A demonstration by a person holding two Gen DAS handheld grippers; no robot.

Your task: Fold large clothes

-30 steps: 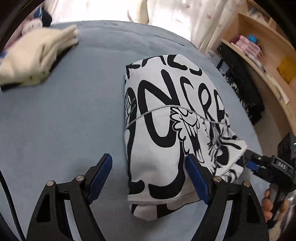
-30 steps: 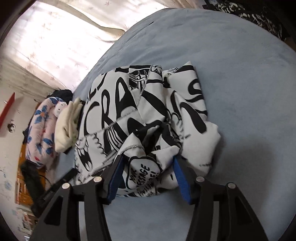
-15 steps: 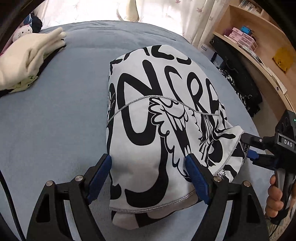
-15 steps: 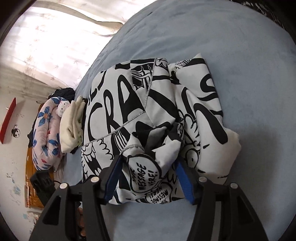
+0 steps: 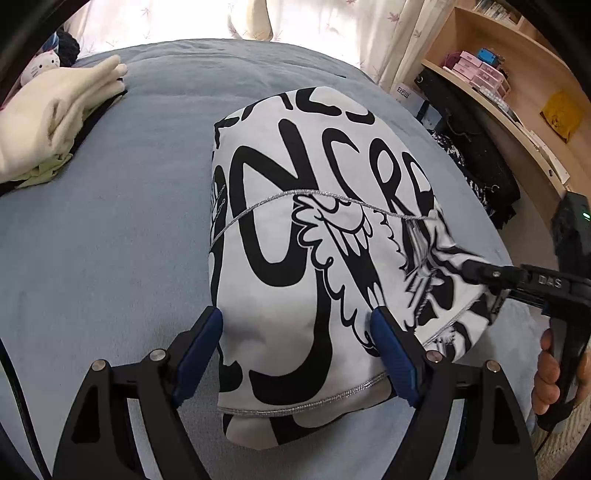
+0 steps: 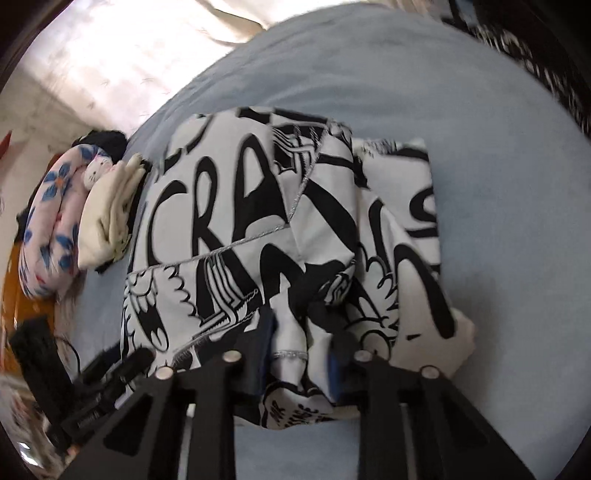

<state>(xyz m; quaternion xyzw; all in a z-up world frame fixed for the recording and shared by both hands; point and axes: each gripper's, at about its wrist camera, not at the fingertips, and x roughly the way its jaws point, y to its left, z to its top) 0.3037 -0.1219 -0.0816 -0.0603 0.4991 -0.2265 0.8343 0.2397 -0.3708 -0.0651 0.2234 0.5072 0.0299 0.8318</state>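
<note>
Black-and-white garment: folded bundle with big black letters, lying on the blue bedcover; its near edge sits between the fingers of the left gripper.
Left gripper: jaws wide apart, one blue pad at each side of the near part of the bundle, not pressing it.
Right gripper: jaws have just been closing and are now clamped on a bunched corner of the garment; this view is blurred.
Right of the left gripper: the right gripper comes in from the side, with fingers of a hand on its handle.
Far left of the left gripper: cream folded clothes on the bedcover, well apart from the garment.
Behind them: flowered pillow and a small white plush toy.
Far right: wooden shelf holding pink boxes and a yellow thing; dark clothes hang below it.
Farthest: pale curtain.
</note>
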